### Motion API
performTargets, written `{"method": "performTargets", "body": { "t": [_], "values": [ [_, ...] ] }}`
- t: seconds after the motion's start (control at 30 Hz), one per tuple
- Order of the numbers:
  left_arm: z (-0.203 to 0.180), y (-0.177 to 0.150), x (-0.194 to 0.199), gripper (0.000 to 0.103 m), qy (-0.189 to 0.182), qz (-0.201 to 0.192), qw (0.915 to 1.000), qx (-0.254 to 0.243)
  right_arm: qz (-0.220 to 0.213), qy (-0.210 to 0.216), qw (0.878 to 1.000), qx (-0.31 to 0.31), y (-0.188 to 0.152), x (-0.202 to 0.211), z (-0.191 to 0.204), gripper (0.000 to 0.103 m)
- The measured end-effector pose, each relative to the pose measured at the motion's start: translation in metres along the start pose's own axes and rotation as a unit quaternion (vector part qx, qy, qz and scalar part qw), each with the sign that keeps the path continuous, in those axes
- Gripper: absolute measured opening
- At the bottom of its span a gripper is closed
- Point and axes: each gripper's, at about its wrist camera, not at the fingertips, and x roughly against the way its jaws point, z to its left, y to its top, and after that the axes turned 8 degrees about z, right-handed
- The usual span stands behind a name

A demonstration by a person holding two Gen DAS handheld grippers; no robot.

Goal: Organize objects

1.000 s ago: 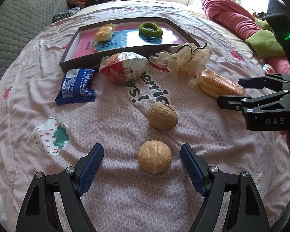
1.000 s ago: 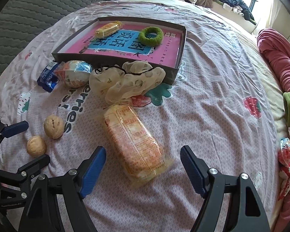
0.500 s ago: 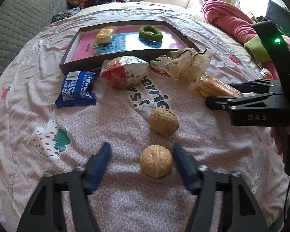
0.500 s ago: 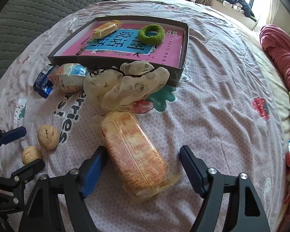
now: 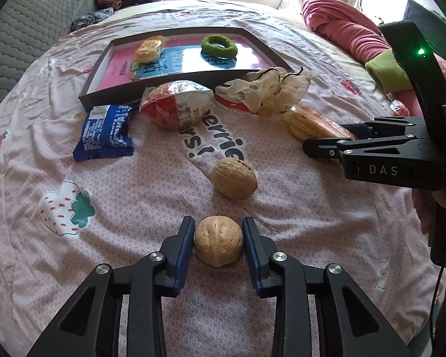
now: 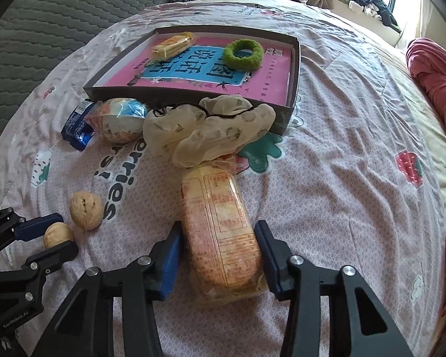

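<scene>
two walnuts (image 5: 218,244) (image 5: 234,178), one green ring (image 5: 219,46), one tray (image 5: 104,95)

A bed spread with a pink strawberry-print sheet (image 5: 327,214) fills the room, a grey quilted headboard (image 6: 44,23) at its far left, and daylight enters through a clothes-strewn window sill (image 6: 368,0) beyond.

On the bed (image 5: 327,238), the left tool (image 5: 218,245) has a walnut (image 5: 218,244) between its pads, a second walnut (image 5: 234,178) just beyond it. To their right the right tool (image 6: 218,260), jaws closing, straddles the near end of a cracker packet (image 6: 218,232). A scrunchie (image 6: 211,131) lies at the packet's far end, against the tray (image 6: 178,92). A snack bag (image 5: 178,107) and a wrapper (image 5: 107,131) lie left of it, before the tray. In the tray lie a hair tie (image 6: 243,54) and a small packet (image 6: 171,46).
</scene>
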Motion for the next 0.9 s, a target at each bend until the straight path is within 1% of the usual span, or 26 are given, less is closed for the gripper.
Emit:
{"method": "performTargets", "body": {
  "t": [0.07, 0.33, 0.63, 0.9],
  "values": [
    [0.001, 0.0, 0.0, 0.034, -0.004, 0.001, 1.0, 0.002, -0.003, 0.01, 1.0, -0.003, -0.001, 0.002, 0.0, 0.043],
    [0.002, -0.001, 0.004, 0.034, -0.005, 0.002, 1.0, 0.004, -0.005, 0.029, 1.0, -0.004, -0.007, 0.009, 0.005, 0.042],
    [-0.001, -0.002, 0.014, 0.034, -0.007, -0.006, 1.0, 0.004, -0.004, 0.032, 0.999, -0.005, -0.015, 0.02, 0.008, 0.042],
    [-0.002, -0.003, 0.028, 0.034, -0.004, -0.017, 0.9998, 0.006, -0.011, 0.034, 0.999, -0.002, -0.023, 0.036, 0.015, 0.042]
  ]
}}
